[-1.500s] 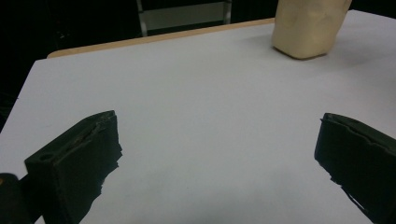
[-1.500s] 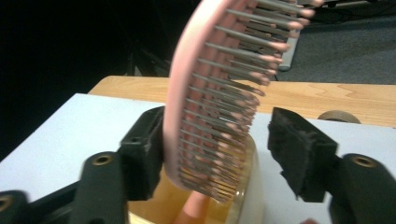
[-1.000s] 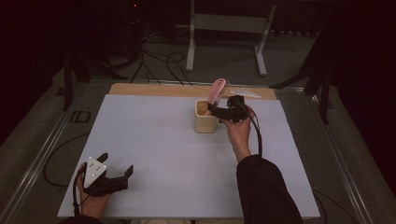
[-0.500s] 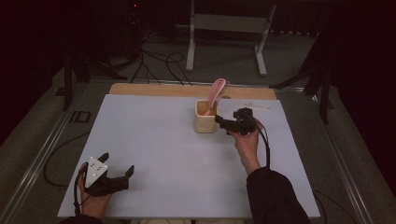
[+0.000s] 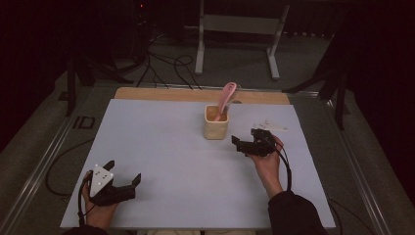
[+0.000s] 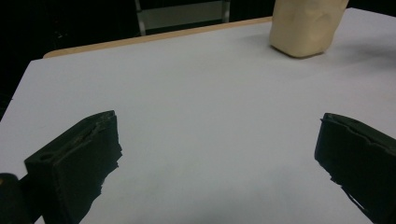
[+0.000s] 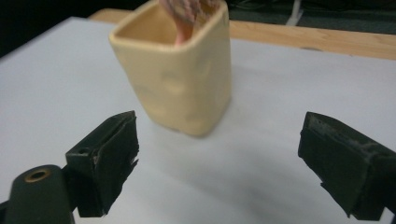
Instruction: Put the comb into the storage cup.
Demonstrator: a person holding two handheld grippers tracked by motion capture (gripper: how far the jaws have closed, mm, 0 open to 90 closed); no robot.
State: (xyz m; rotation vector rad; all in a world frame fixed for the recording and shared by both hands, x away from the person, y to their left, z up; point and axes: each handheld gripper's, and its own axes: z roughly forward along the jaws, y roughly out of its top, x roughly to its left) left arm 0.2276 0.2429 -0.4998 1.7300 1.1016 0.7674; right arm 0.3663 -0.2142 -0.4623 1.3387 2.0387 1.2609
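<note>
A cream square cup point(image 5: 216, 125) stands upright at the back middle of the white table point(image 5: 161, 147), and a pink utensil point(image 5: 226, 99) leans out of it. My right gripper point(image 5: 243, 141) is open just right of the cup, jaws pointing toward it with nothing between them. In the right gripper view the cup point(image 7: 180, 79) stands close ahead of the jaws, with the pink utensil point(image 7: 185, 14) inside it. My left gripper point(image 5: 122, 172) rests open at the near left corner. In the left gripper view the cup point(image 6: 306, 25) is far off at the top right.
A wooden strip point(image 5: 195, 95) runs along the table's far edge. Small white pieces point(image 5: 271, 125) lie on the table behind the right hand. Cables point(image 5: 166, 66) and a metal stand point(image 5: 237, 34) are on the floor beyond.
My right gripper has pulled back from the cup toward the near right and now sits lower on the table, open. The pink utensil stays in the cup. The left gripper has not moved.
</note>
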